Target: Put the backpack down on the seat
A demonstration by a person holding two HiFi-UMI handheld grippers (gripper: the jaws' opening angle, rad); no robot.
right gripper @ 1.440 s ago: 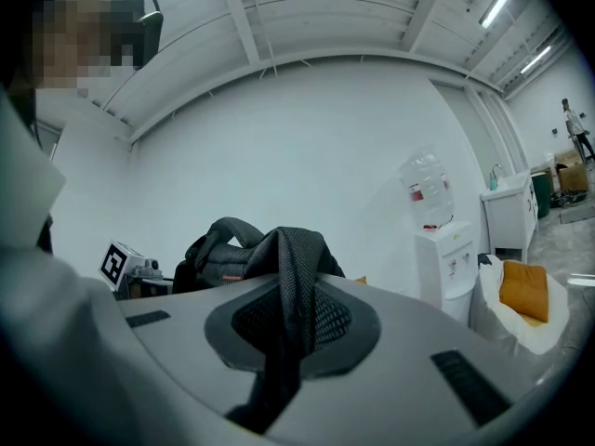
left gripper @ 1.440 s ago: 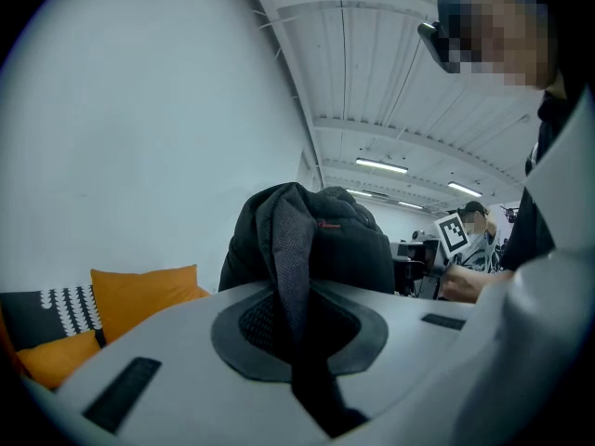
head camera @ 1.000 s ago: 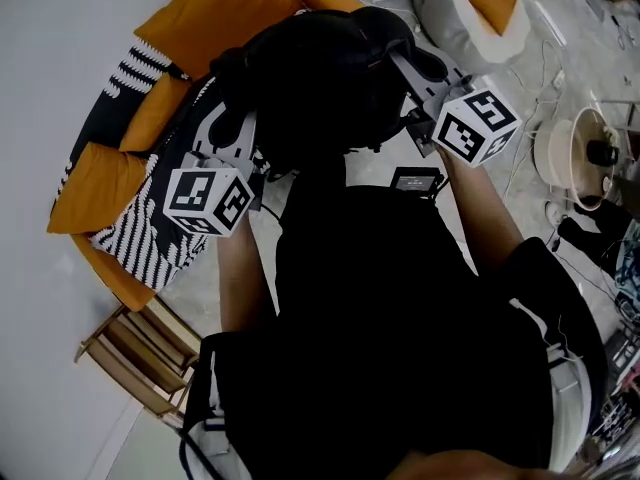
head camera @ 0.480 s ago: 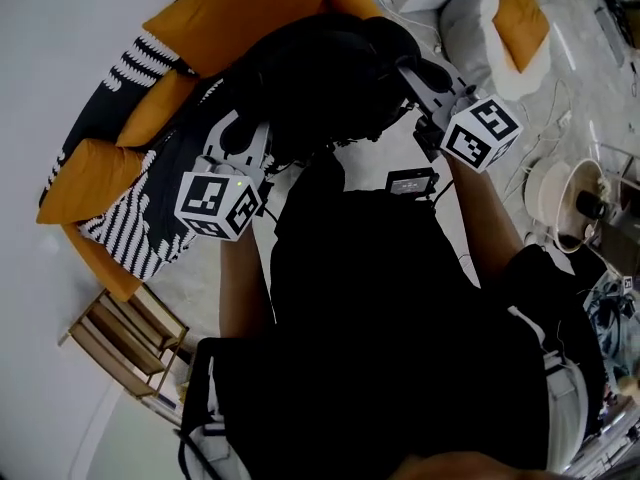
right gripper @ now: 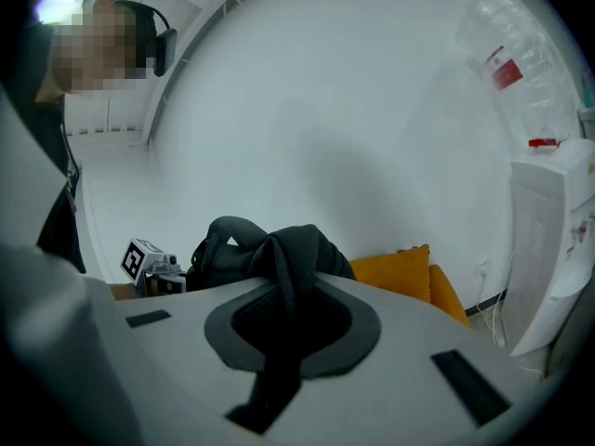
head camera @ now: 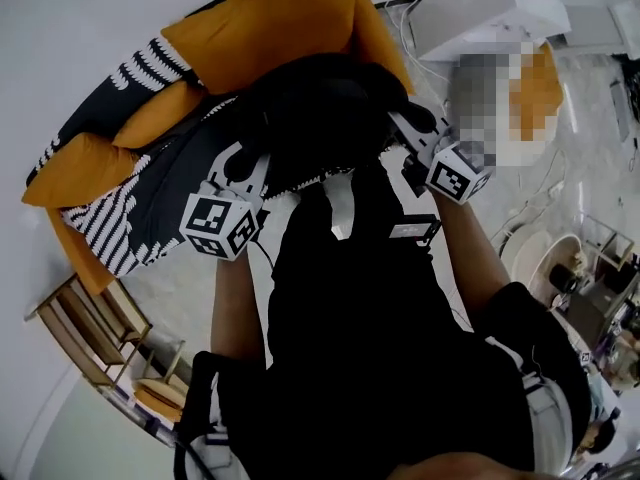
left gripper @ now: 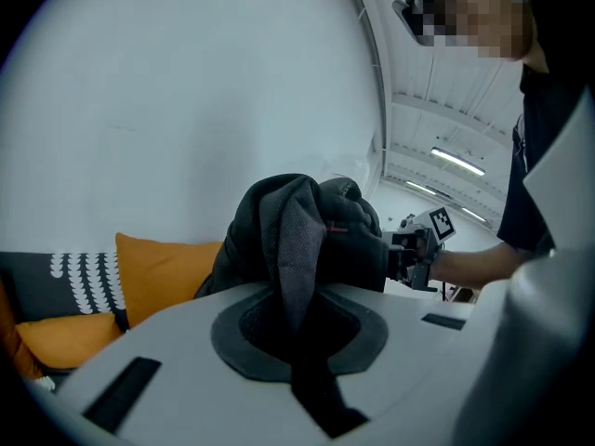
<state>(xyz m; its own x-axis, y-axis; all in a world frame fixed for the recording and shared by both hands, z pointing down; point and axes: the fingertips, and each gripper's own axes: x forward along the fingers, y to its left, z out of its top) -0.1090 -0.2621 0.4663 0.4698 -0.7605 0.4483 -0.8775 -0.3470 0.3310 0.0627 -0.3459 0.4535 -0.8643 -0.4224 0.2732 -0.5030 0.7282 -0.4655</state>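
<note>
- Left gripper: the jaws are nearly together and clamped on a dark strap of the backpack. I see the webbing pinched between the pads and running down through the gap.
- Right gripper: same condition, the jaws drawn close on a second strap, which loops up over the jaw gap and back to the bag.
- Change noted: over the last second both grippers have carried the bag forward and downward. It has moved off the floor edge and now sits over the seat, directly in front of the big orange back cushion. Neither grip has altered.
- Meaning for the task: I judge the lowering to be nearly done. The bag's underside is hidden, so I cannot confirm that it touches the seat. Release looks premature until the straps go slack.
- Backpack: black to charcoal soft fabric, bulky and rounded, slumping in folds. The straps are padded, with a fine mesh weave on the visible face.
- Seat: cloth cover in black with white stripe and scallop patterns, looking soft and yielding. It should take the bag without sliding.
- Cushions: plump orange fabric, one tall at the back, smaller ones lying to the left.
</note>
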